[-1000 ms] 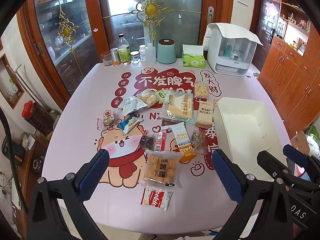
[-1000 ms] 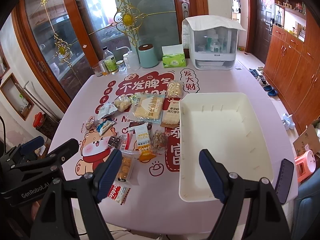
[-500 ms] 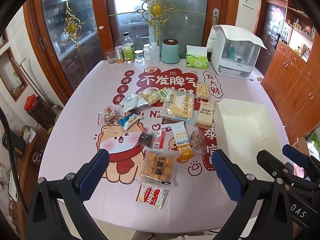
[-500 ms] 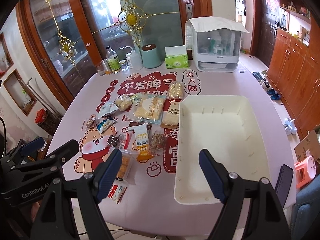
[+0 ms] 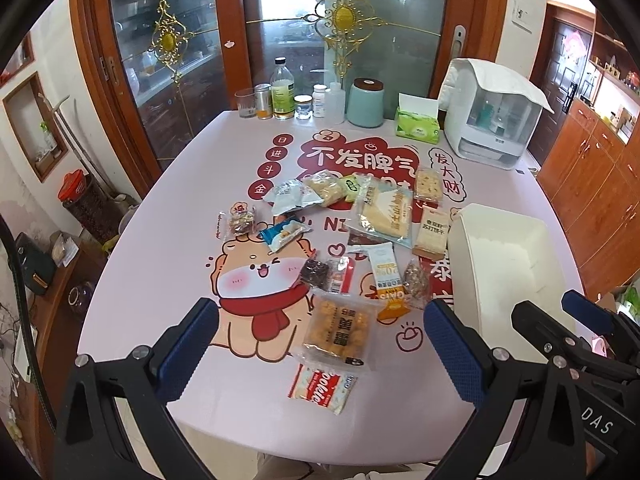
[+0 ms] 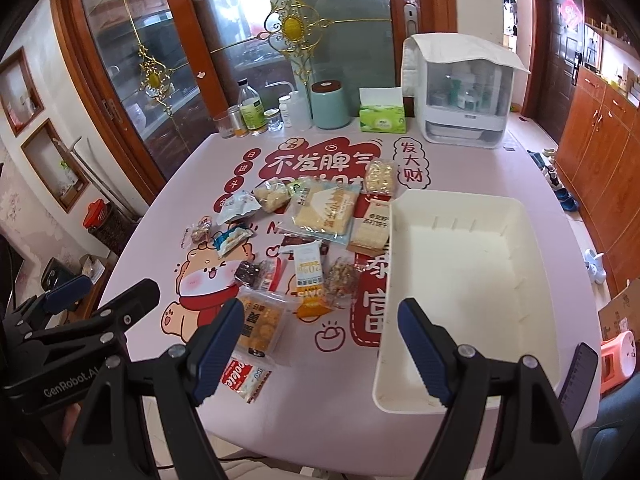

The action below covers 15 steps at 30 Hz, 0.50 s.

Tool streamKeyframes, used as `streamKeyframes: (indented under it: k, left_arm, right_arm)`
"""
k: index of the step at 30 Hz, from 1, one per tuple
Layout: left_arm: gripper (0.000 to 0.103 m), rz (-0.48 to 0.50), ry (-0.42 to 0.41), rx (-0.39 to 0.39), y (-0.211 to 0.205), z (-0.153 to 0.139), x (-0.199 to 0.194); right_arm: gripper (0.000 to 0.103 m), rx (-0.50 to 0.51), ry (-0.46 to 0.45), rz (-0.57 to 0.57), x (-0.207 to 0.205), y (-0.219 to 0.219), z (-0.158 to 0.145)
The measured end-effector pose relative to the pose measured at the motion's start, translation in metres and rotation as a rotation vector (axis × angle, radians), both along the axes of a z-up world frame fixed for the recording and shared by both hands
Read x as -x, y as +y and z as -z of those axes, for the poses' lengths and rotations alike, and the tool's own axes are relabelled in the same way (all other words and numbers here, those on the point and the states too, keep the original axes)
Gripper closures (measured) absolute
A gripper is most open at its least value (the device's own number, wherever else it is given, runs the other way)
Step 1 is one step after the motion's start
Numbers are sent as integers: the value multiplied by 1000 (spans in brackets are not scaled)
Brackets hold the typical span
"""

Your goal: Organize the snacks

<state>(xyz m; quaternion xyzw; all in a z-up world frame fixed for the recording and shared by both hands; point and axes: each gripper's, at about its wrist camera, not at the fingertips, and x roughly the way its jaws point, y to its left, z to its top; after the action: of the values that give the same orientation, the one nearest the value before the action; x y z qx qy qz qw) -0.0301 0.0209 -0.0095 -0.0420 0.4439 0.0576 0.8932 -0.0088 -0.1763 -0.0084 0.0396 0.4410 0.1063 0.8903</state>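
Several snack packets lie in the middle of a pink printed table (image 5: 168, 240). Nearest me are a red-and-white packet (image 5: 322, 388) (image 6: 244, 378) and a clear bag of golden biscuits (image 5: 340, 330) (image 6: 260, 322). Further off are an orange oat bar (image 5: 386, 280), a large cracker pack (image 5: 386, 212) and others. An empty white bin (image 6: 472, 280) (image 5: 500, 264) stands at the right. My left gripper (image 5: 320, 352) is open and empty above the table's near edge. My right gripper (image 6: 320, 344) is open and empty, between the snacks and the bin.
At the table's far edge stand bottles and jars (image 5: 284, 92), a teal canister (image 5: 365, 102), a green tissue box (image 5: 417, 122) and a white appliance (image 5: 494, 116). Glass doors are behind. Wooden cabinets (image 6: 600, 120) line the right wall. A phone (image 6: 578, 372) lies at the near right.
Both grippers have drawn back and risen slightly, so the table and snacks sit further away in view. Both stay open and empty.
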Motion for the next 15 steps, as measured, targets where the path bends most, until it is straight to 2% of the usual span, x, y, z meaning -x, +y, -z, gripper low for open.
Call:
streamKeyframes:
  k: [10, 15]
  left_arm:
    - [1, 47, -2, 14, 63, -5, -27]
    - [1, 78, -19, -31, 111, -8, -54]
  right_arm:
    - [23, 11, 13, 20, -16, 54, -3]
    - [23, 10, 26, 61, -30, 81, 1]
